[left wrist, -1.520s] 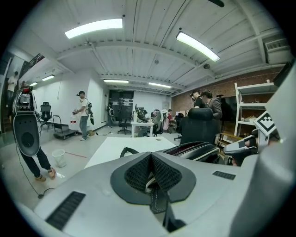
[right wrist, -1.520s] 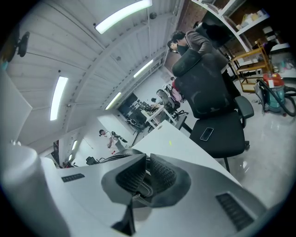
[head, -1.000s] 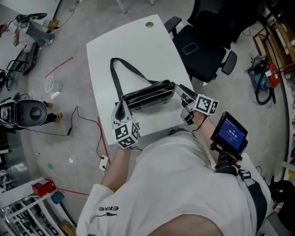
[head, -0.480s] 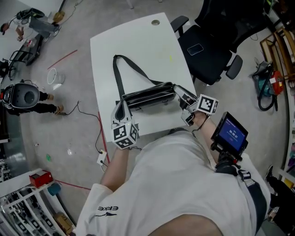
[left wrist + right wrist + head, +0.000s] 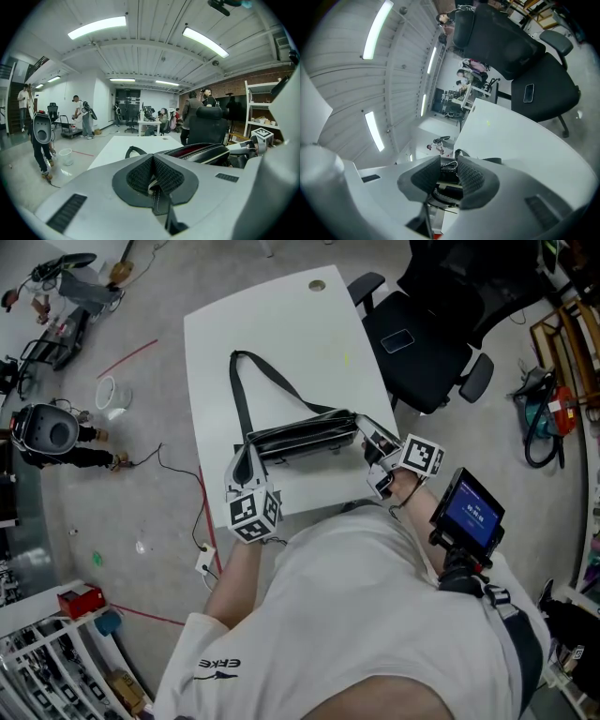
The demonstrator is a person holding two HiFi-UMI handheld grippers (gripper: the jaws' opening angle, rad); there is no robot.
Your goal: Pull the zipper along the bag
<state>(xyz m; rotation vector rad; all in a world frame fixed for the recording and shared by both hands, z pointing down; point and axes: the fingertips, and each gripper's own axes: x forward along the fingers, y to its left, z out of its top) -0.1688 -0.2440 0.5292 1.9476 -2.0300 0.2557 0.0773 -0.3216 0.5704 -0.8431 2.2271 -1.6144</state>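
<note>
A black bag (image 5: 305, 435) with a long strap (image 5: 246, 390) lies on the white table (image 5: 281, 324). My left gripper (image 5: 247, 465) is at the bag's left end. In the left gripper view its jaws (image 5: 152, 164) are shut on a black stitched tab (image 5: 159, 201) of the bag, whose open top (image 5: 201, 151) runs away to the right. My right gripper (image 5: 372, 441) is at the bag's right end. Its jaws (image 5: 449, 165) have just been closing, and the zipper end (image 5: 448, 167) sits in the gap that still shows between the pads.
A black office chair (image 5: 422, 343) with a phone (image 5: 398, 340) on its seat stands past the table's right edge. A screen (image 5: 469, 512) is strapped to the right forearm. Cables and a white bucket (image 5: 108, 395) lie on the floor at left. People stand in the room behind (image 5: 82, 117).
The head view has shifted a little. Both grippers stay at the bag's two ends, and the bag has not moved.
</note>
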